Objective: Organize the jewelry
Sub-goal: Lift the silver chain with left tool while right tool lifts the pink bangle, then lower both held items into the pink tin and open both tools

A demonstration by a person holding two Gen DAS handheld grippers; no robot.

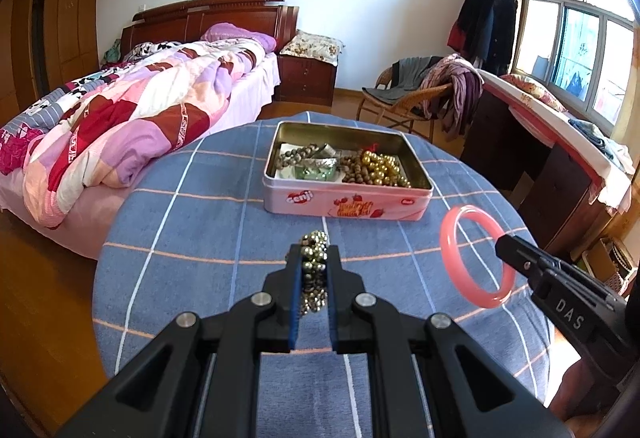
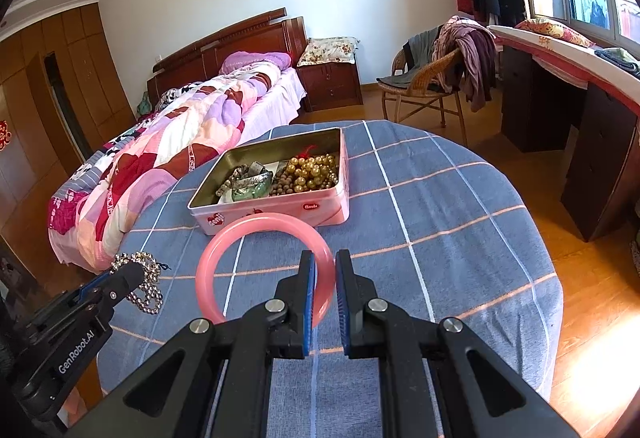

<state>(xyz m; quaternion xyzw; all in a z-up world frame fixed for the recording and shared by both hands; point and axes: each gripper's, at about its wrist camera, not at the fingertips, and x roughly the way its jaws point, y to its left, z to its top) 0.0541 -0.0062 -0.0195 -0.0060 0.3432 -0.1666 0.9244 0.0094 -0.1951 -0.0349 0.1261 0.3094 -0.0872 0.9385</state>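
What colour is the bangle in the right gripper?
Pink; the bangle shows best in the right wrist view.

Left tool (image 1: 313, 258) clamped on a bunched string of small metallic beads (image 1: 314, 270), held above the counter (image 1: 200, 238) with its blue checked cloth. Beyond it, an open pink tin (image 1: 344, 202) holding gold beads (image 1: 382, 166), brown beads and green pieces. At right, the right tool (image 1: 502, 244) grips a pink bangle (image 1: 476, 256), tilted, off the cloth.
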